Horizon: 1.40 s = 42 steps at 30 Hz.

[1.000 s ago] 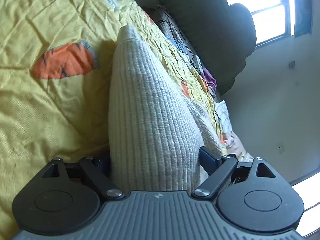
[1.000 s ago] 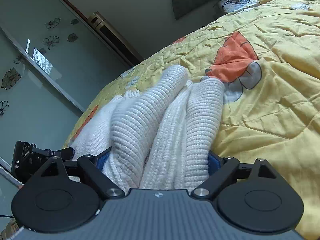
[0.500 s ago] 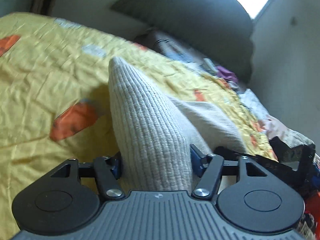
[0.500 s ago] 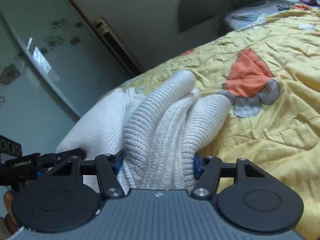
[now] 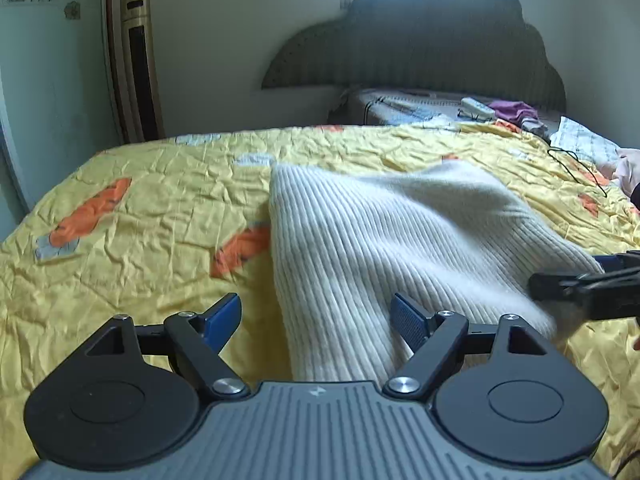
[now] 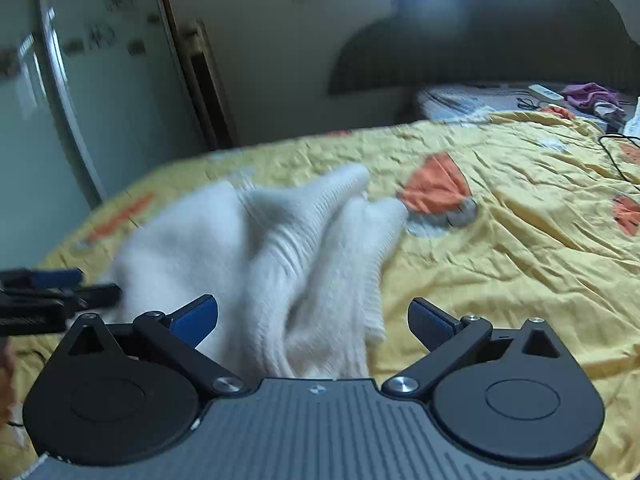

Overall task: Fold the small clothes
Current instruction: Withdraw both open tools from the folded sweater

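- Left wrist view: the cream ribbed knit garment (image 5: 384, 240) lies spread on the yellow bedspread (image 5: 120, 264), running from the gripper's base toward the dark headboard (image 5: 416, 48), its far part blurred.
- The left gripper (image 5: 318, 316) has its jaws opening; the blue pads (image 5: 408, 320) stand apart and do not press on the cloth, though its near edge lies between them.
- The right gripper (image 5: 588, 284) shows at the right edge, at the garment's corner.
- A second ago the knit stood bunched upright in a pinch here; now it lies lower and wider, and the view looks level across the bed.
- Right wrist view: the same garment (image 6: 288, 248) lies in soft folds on the bedspread (image 6: 520, 248), blurred, beside an orange print (image 6: 436, 184).
- The right gripper (image 6: 314, 320) is opening, its jaws wide; the cloth sits between the pads untouched.
- The left gripper (image 6: 44, 292) shows at the left edge.
- Earlier these jaws clamped the bunched folds; that grip is now released.
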Each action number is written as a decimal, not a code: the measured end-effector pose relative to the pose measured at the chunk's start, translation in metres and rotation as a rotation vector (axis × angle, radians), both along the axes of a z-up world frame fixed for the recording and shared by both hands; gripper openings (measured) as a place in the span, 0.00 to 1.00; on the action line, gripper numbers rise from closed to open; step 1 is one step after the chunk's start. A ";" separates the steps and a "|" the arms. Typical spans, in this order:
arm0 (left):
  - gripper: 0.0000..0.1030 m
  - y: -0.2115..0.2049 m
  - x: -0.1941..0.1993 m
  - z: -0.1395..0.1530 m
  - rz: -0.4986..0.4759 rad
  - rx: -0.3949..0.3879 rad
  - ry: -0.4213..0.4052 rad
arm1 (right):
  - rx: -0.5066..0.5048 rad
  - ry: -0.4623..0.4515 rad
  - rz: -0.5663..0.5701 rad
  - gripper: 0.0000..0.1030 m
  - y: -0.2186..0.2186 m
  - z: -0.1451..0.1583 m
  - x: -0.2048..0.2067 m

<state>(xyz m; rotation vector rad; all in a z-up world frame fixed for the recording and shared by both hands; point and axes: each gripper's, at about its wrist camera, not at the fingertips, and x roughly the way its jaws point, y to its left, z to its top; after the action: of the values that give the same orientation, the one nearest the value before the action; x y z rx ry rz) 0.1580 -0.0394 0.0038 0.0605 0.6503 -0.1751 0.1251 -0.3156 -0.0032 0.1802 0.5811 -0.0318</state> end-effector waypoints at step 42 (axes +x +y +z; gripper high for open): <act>0.80 0.008 -0.086 -0.041 0.119 -0.048 0.097 | -0.027 0.094 -0.012 1.00 0.066 -0.026 -0.084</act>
<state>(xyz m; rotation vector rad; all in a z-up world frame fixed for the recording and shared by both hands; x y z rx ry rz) 0.0719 -0.0310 -0.0368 -0.0332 0.7435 -0.0795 0.0409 -0.2496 -0.0294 0.1566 0.6731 -0.0603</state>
